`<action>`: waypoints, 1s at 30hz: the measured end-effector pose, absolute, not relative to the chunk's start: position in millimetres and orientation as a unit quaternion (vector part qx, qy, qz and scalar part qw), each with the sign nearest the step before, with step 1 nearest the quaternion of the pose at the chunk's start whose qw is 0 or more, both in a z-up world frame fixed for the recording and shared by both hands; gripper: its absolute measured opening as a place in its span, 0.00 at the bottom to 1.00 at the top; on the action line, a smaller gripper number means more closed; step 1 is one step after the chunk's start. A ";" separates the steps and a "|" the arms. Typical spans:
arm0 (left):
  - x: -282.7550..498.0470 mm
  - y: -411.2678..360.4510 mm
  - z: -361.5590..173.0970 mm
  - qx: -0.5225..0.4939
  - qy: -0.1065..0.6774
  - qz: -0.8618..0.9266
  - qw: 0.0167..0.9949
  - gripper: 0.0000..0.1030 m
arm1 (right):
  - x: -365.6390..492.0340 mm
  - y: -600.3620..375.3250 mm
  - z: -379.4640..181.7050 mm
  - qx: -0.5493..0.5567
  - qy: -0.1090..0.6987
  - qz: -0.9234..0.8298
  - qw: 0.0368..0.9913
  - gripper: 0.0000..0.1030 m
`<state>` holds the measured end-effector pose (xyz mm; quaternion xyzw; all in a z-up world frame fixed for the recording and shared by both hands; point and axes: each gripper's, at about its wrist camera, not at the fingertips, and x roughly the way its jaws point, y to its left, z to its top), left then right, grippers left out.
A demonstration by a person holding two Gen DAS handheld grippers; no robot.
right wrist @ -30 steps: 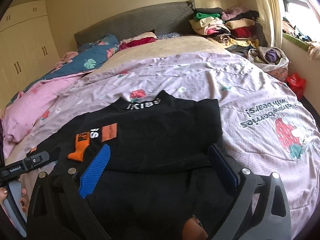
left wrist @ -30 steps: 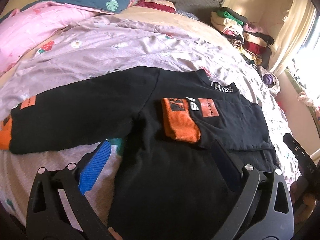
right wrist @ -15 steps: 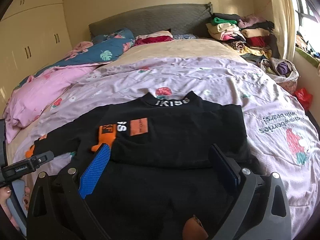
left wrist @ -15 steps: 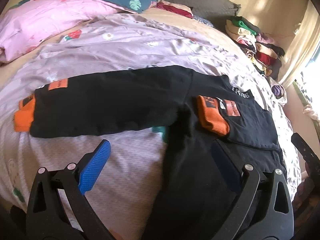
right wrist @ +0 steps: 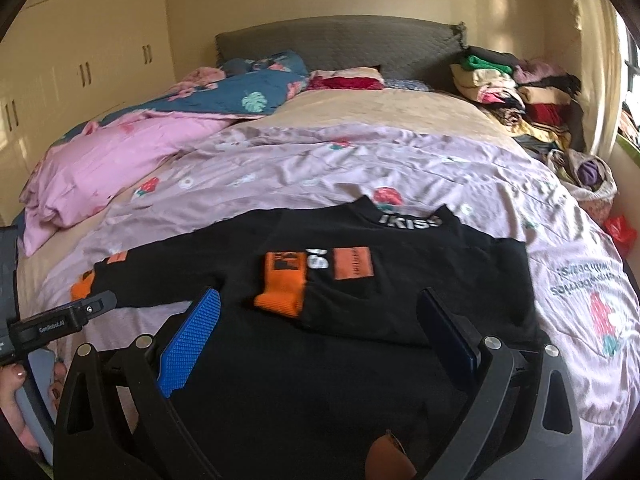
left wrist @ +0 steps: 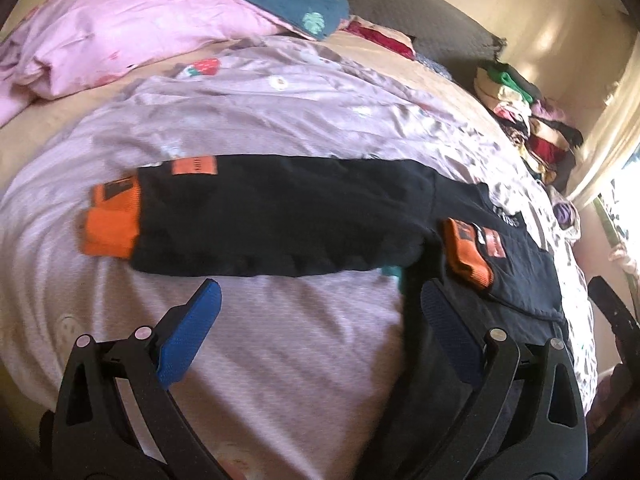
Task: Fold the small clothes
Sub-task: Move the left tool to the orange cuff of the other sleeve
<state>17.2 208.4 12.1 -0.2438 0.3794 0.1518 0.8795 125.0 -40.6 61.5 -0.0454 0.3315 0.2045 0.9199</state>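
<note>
Black long-sleeved sweatshirt (right wrist: 400, 276) with orange cuffs and white collar lettering lies flat on the lilac strawberry-print bedsheet (right wrist: 360, 160), near the foot of the bed. One sleeve is folded across the chest, its orange ribbed cuff (right wrist: 282, 286) lying on the body beside an orange square patch (right wrist: 353, 263). Other sleeve (left wrist: 280, 216) stretches straight out sideways over the sheet and ends in a second orange cuff (left wrist: 110, 226). Pink crumpled duvet (right wrist: 120, 152) bunched at the bed's far left; stack of folded clothes (right wrist: 516, 88) far right by the grey headboard (right wrist: 340, 40). Left gripper (left wrist: 320, 312) released, blue pads wide apart, hovering over sheet and sweatshirt edge just below the outstretched sleeve. Right gripper (right wrist: 320, 324) also released, above the sweatshirt's lower body, nothing between the pads.
</note>
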 end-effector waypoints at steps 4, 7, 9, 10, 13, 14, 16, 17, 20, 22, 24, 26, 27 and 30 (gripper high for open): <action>4.5 229.6 9.5 -0.259 0.375 0.169 0.874 0.91 | 120.3 -16.9 60.9 -0.059 0.332 0.221 0.915 0.95; -4.7 244.4 5.4 -0.271 0.374 0.182 0.868 0.91 | 116.4 0.0 59.2 -0.067 0.332 0.234 0.911 0.95; -11.4 252.0 2.8 -0.278 0.373 0.187 0.865 0.91 | 113.7 10.6 57.0 -0.075 0.334 0.242 0.908 0.95; -13.3 255.4 1.6 -0.280 0.373 0.190 0.864 0.91 | 112.4 15.3 55.8 -0.078 0.334 0.245 0.907 0.95; -19.6 264.9 -1.9 -0.288 0.373 0.197 0.860 0.91 | 108.5 30.8 53.1 -0.088 0.335 0.257 0.902 0.95; -21.3 267.9 -2.8 -0.290 0.373 0.200 0.858 0.91 | 107.4 35.2 52.1 -0.090 0.335 0.261 0.901 0.95; -24.4 272.5 -3.6 -0.295 0.371 0.205 0.856 0.91 | 103.5 45.4 49.9 -0.096 0.337 0.270 0.897 0.95; -26.0 275.1 -4.2 -0.298 0.369 0.206 0.856 0.91 | 101.5 51.4 48.2 -0.100 0.337 0.275 0.895 0.95; -30.5 283.8 -8.0 -0.309 0.366 0.211 0.852 0.91 | 96.8 64.2 44.1 -0.111 0.340 0.284 0.890 0.95; -33.2 290.2 -12.0 -0.318 0.364 0.217 0.848 0.91 | 93.0 73.1 40.9 -0.119 0.342 0.290 0.886 0.95; -35.9 296.0 -15.0 -0.329 0.357 0.221 0.846 0.91 | 89.4 81.4 37.1 -0.125 0.344 0.298 0.882 0.95; -38.5 302.2 -18.5 -0.341 0.347 0.225 0.844 0.91 | 86.1 88.3 33.2 -0.134 0.344 0.302 0.879 0.95; -38.8 304.7 -20.9 -0.345 0.347 0.226 0.842 0.91 | 84.4 92.7 30.5 -0.139 0.346 0.304 0.877 0.95; -40.9 313.8 -28.9 -0.364 0.340 0.229 0.836 0.80 | 81.5 101.1 22.8 -0.147 0.351 0.311 0.871 0.95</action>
